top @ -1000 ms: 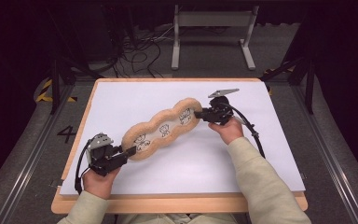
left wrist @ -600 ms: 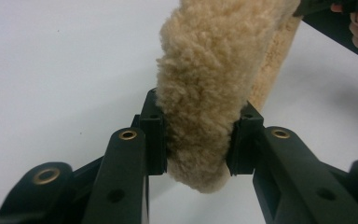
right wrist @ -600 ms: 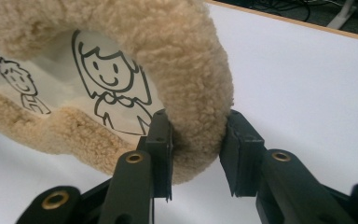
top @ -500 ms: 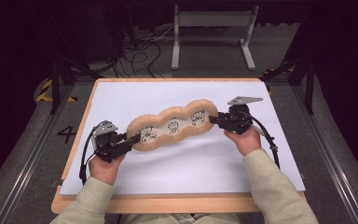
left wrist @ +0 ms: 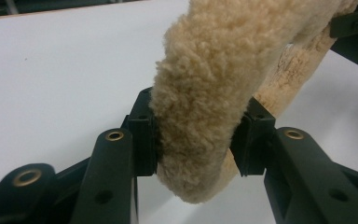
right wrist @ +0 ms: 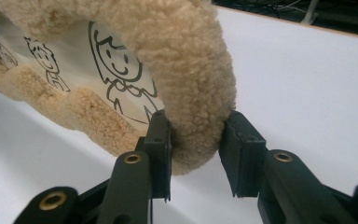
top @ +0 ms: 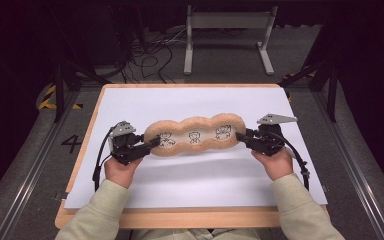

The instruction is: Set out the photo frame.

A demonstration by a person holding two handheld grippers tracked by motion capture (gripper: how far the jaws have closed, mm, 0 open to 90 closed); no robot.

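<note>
The white-topped counter (top: 190,185) carries a long, lobed, tan fleece cushion (top: 195,136) with a pale centre printed with three cartoon figures, held across its middle. The left gripper (top: 152,144) clamps the cushion's left rim, its fingers (left wrist: 142,135) having just eased wider. The right gripper (top: 245,136) clamps the right rim. The cushion's underside is hidden.

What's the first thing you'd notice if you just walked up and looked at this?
A long fluffy tan cushion with little cartoon children drawn on its pale middle, stretched sideways across the white table. The left gripper pinches its left end and the right gripper its right end. The left gripper's jaws have just been opening, with the fleece rim between them.
</note>
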